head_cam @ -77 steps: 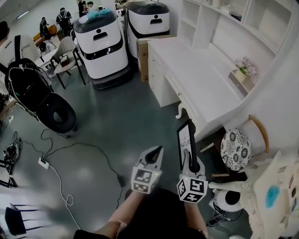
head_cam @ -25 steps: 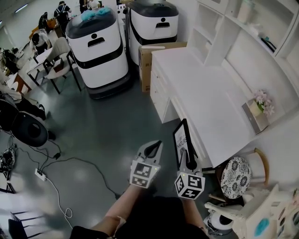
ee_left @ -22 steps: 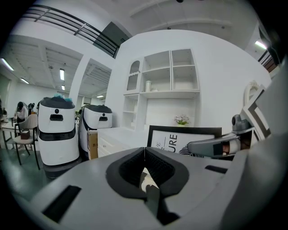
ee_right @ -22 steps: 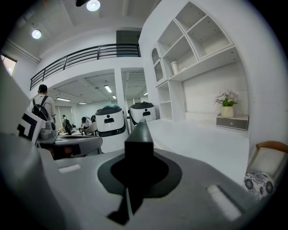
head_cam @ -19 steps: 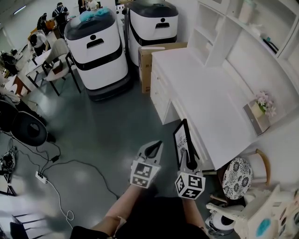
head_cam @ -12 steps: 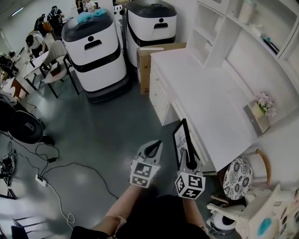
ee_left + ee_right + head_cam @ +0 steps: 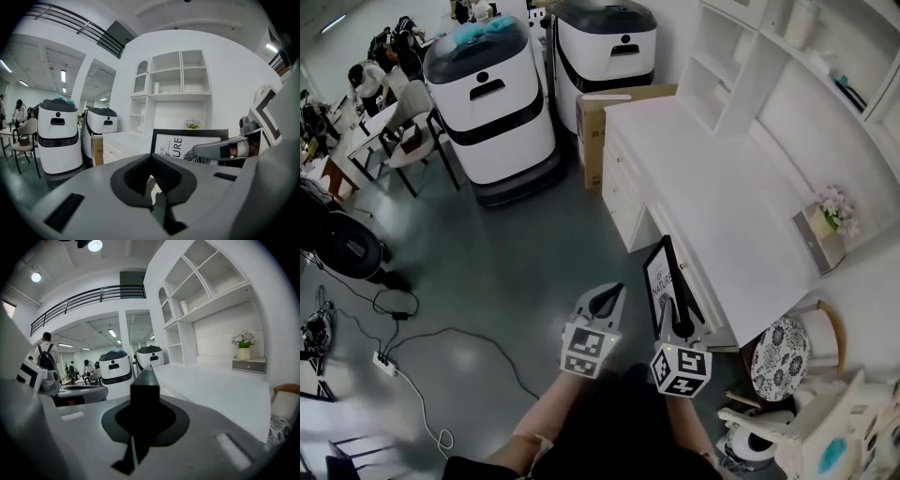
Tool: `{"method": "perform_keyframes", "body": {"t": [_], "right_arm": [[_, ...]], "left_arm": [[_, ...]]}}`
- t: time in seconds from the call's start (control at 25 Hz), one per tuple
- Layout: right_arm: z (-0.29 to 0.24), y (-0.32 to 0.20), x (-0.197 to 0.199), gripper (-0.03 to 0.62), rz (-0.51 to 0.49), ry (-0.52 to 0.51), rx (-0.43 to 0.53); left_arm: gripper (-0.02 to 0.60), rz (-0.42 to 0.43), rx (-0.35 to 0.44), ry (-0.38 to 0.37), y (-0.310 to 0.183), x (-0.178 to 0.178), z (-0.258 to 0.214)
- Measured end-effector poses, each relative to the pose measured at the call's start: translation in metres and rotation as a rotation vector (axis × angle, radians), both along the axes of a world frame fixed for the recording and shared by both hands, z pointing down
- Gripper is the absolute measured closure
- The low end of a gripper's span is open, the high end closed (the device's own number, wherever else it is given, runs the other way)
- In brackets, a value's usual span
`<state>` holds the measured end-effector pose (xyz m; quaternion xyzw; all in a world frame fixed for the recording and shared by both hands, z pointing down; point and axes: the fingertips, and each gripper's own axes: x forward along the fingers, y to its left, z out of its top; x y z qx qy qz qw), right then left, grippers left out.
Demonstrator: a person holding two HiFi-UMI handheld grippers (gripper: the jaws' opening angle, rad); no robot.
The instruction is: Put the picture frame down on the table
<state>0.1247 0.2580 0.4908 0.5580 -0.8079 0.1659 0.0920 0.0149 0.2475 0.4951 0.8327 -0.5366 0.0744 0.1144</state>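
The picture frame is black-edged with a white print, and it stands upright in the air just off the near left edge of the white table. My right gripper is shut on the frame's lower edge. In the right gripper view the frame's black edge rises end-on between the jaws. My left gripper hangs to the left of the frame over the grey floor, shut and holding nothing. The left gripper view shows the frame with the right gripper's fingers on it.
Two white robot units and a cardboard box stand beyond the table. White shelves and a flower pot line its far side. A patterned chair sits at lower right. Cables cross the floor.
Both grippers and the frame have drifted a little forward beside the table's edge. The right gripper's hold on the frame is the same, and the left gripper stays shut.
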Motion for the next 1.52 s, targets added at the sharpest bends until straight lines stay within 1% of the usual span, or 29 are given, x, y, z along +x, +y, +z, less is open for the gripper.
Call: {"method": "perform_keyframes", "body": {"t": [0.36, 0.76, 1.2, 1.52], "right_arm": [[0.002, 0.012, -0.005, 0.58, -0.017, 0.0, -0.015], [0.005, 0.007, -0.006, 0.58, -0.024, -0.007, -0.024], [-0.001, -0.02, -0.017, 0.58, -0.047, 0.001, -0.006], [0.001, -0.043, -0.019, 0.58, -0.037, -0.005, -0.004]], "left_arm": [[0.569, -0.023, -0.028, 0.007, 0.016, -0.006, 0.008], [0.569, -0.042, -0.035, 0.007, 0.015, -0.009, 0.01], [0.569, -0.077, -0.024, 0.012, -0.011, -0.023, 0.007], [0.569, -0.065, -0.022, -0.001, -0.032, -0.023, 0.008]]}}
